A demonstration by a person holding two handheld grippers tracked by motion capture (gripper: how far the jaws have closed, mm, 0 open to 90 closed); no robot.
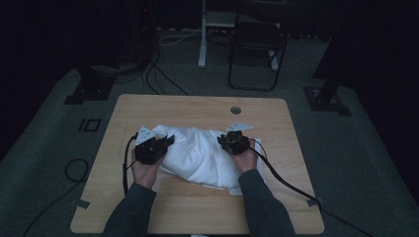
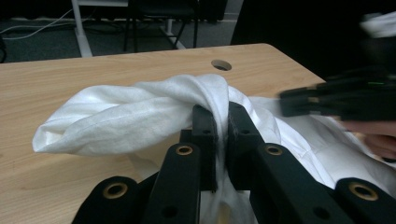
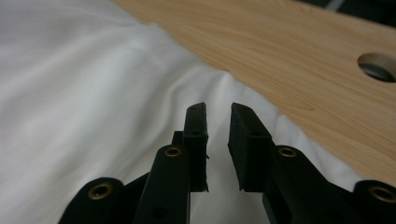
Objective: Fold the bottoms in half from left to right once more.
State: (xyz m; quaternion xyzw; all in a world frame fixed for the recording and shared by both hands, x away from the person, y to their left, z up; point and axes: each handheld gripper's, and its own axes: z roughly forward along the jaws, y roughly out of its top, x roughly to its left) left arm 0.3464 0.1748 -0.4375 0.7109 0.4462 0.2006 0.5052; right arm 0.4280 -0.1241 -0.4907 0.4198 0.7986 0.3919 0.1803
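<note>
A rumpled white cloth (image 1: 197, 155) lies in the middle of the wooden table (image 1: 197, 106). My left gripper (image 1: 168, 142) is at the cloth's left end. In the left gripper view it (image 2: 220, 114) is shut on a twisted fold of the cloth (image 2: 116, 116), which drapes over the jaw tips and is lifted off the wood. My right gripper (image 1: 225, 140) is over the cloth's right part. In the right gripper view its jaws (image 3: 218, 109) stand a little apart just above the flat cloth (image 3: 70, 93), with nothing pinched between the pads. The right gripper (image 2: 327, 100) also appears, blurred, at the right of the left gripper view.
A round cable hole (image 1: 235, 109) sits near the table's far edge, close beyond the cloth. Black cables trail from both grippers across the table. A folding chair (image 1: 257, 44) and a white stand leg (image 1: 202, 39) stand on the floor beyond the table.
</note>
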